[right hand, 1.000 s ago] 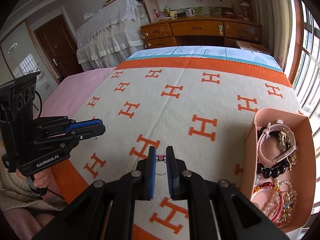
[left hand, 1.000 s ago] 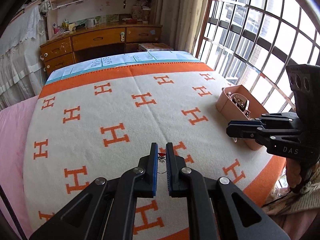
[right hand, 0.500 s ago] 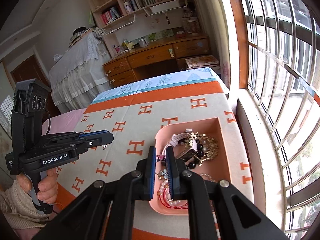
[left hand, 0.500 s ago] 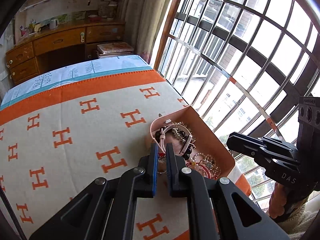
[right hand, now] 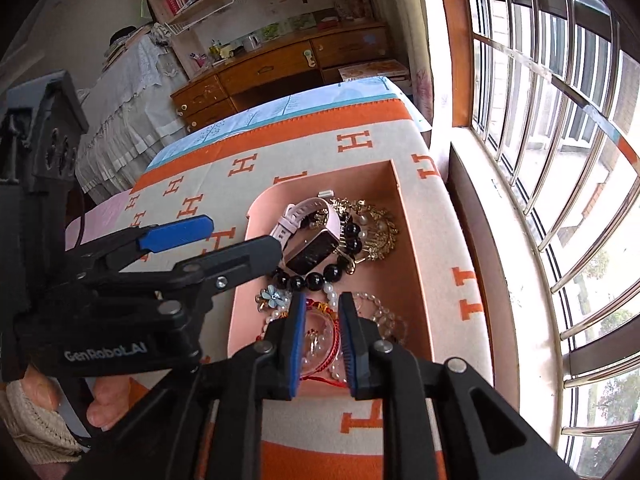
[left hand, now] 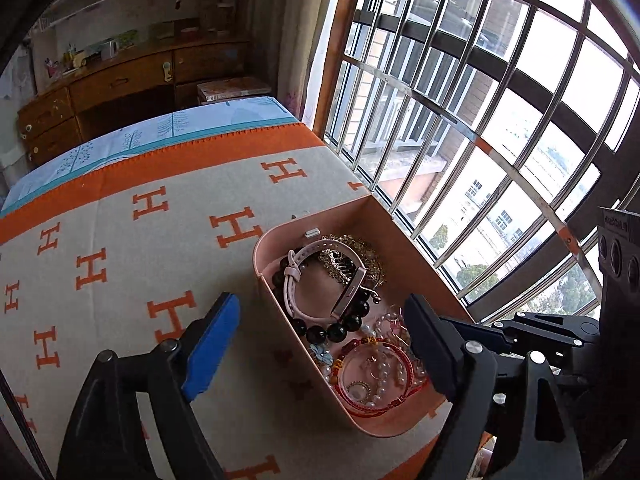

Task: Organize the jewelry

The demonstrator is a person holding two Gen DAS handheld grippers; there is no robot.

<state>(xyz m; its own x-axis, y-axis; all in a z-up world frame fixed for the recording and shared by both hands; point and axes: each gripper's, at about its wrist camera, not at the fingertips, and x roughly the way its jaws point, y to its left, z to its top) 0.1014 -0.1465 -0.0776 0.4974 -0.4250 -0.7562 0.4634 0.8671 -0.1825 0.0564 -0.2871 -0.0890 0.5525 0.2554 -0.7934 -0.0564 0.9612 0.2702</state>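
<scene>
A pink tray (left hand: 404, 248) (right hand: 408, 264) sits on the blanket by the window. It holds a pink watch (left hand: 292, 280) (right hand: 312, 248), a black bead bracelet (left hand: 320, 334) (right hand: 312, 280), a red cord bracelet (left hand: 348, 396) and gold pieces (right hand: 376, 228). My left gripper (left hand: 320, 300) (right hand: 244, 236) hangs over the tray's near left side, its jaws opening wide with nothing between the pads. My right gripper (right hand: 322, 300) hovers over the tray's near end. Its jaws are opening a little, and I see only the tray's jewelry through the gap.
The cream blanket with orange H marks (left hand: 120, 240) covers the bed to the left. A barred window (left hand: 480, 120) runs close along the tray's right side. A wooden desk (left hand: 120, 80) stands beyond the bed. A hand (right hand: 104, 404) holds the left gripper.
Both grippers swung right from the middle of the blanket to above the tray. The left jaws went from shut on a small earring to wide open. The right jaws parted slightly.
</scene>
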